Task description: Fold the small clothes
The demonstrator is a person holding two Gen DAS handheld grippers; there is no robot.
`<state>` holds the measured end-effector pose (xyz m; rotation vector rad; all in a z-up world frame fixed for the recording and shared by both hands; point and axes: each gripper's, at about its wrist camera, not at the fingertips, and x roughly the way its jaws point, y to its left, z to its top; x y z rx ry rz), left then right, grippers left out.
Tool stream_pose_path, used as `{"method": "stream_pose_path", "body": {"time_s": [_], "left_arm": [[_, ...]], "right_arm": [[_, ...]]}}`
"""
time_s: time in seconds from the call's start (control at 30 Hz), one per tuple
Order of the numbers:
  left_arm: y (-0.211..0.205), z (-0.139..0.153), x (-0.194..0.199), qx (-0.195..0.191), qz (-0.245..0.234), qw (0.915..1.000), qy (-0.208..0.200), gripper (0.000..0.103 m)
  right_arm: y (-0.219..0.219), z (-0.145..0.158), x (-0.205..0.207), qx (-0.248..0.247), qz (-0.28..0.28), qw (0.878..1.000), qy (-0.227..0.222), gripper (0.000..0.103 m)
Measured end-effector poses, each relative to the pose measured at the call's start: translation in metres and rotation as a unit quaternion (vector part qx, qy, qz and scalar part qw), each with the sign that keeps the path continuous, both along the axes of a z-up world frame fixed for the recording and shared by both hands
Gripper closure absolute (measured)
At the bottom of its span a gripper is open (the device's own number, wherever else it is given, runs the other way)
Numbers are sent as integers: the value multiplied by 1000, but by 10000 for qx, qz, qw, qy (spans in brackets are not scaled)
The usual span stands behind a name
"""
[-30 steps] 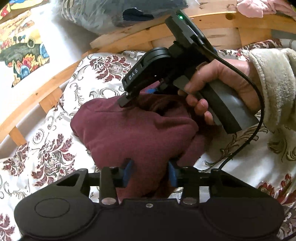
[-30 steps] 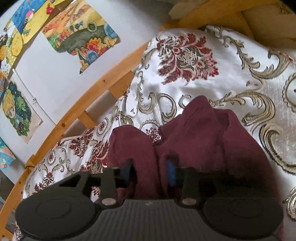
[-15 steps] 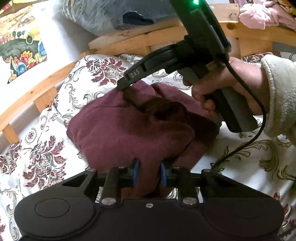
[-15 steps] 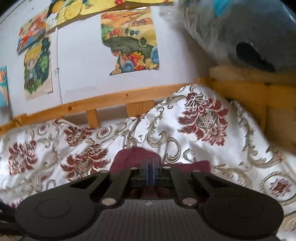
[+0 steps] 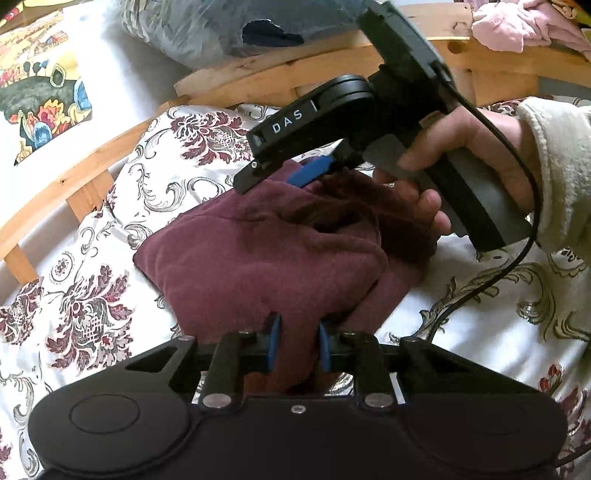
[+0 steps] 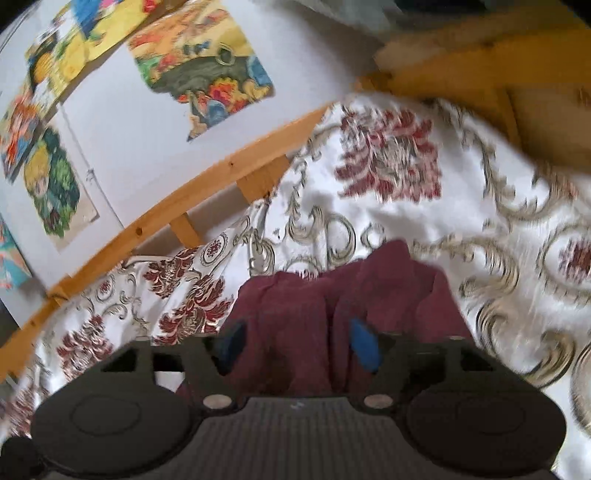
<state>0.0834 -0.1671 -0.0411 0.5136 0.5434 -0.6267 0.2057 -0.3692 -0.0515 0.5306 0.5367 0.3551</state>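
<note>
A maroon garment point(image 5: 258, 258) lies bunched on the floral bedspread point(image 5: 92, 314). My left gripper point(image 5: 295, 347) is shut on a fold at the garment's near edge, its blue pads pressing the cloth from both sides. A hand in a cream sleeve holds my right gripper point(image 5: 277, 177) just above the garment's far edge. In the blurred right wrist view, the right gripper point(image 6: 297, 341) has its jaws opening wide. The garment point(image 6: 388, 280) lies between and beyond the blue pads point(image 6: 364, 343), which do not press it.
A wooden bed rail point(image 5: 74, 173) runs along the left against a white wall with colourful posters point(image 6: 207, 70). A grey-blue bundle point(image 5: 221, 29) and pink clothes point(image 5: 524, 22) lie behind the headboard. A black cable point(image 5: 509, 266) hangs from the right gripper over the bedspread.
The right gripper's jaws, shut tight half a second ago, now stand wide over the garment. The left gripper narrowed onto its fold a second ago and has stayed put.
</note>
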Motion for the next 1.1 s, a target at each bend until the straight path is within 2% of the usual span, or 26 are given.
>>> {"method": "stream_pose_path", "body": {"time_s": [0.2,0.3,0.33,0.37,0.4,0.43,0.47,0.63,0.83,1.0,1.1], "left_arm": [[-1,-1,-2,34,-16,10000,-13,79],[0,-1,-3,38,-10,10000,-19,79],[0,-2,-3,23,2,10000,-10,79],[0,-2,-3,11,15,10000,-3,79],[0,-2,-3,3,25,10000,-1,79],[0,-2,-3,-2,31,10000,0,79],[-1,-2,-3,-14,35,10000,6,80],[4,4,2,-392,109,9991,131,81],[-4,10,-3,-430,-52,9991,7,82],[-19,13,-6,-533,-256,9983,-20,82],[-26,12,-6,-522,-354,9980,17,82]], "right_arm": [[0,-24,25,664,-11,9968,444,23],[3,-25,25,603,-51,9972,428,29],[3,-26,24,591,-101,9972,445,39],[2,-28,23,600,-151,9970,473,53],[1,-29,23,639,-166,9966,500,62],[1,-30,22,668,-189,9963,504,76],[1,-30,20,644,-206,9966,473,85],[13,-9,8,-124,-260,9996,-52,87],[14,18,-13,-880,-392,9933,-635,87],[-1,24,-29,-1268,-594,9878,-679,88],[-14,19,-31,-1252,-678,9889,-434,88]]}}
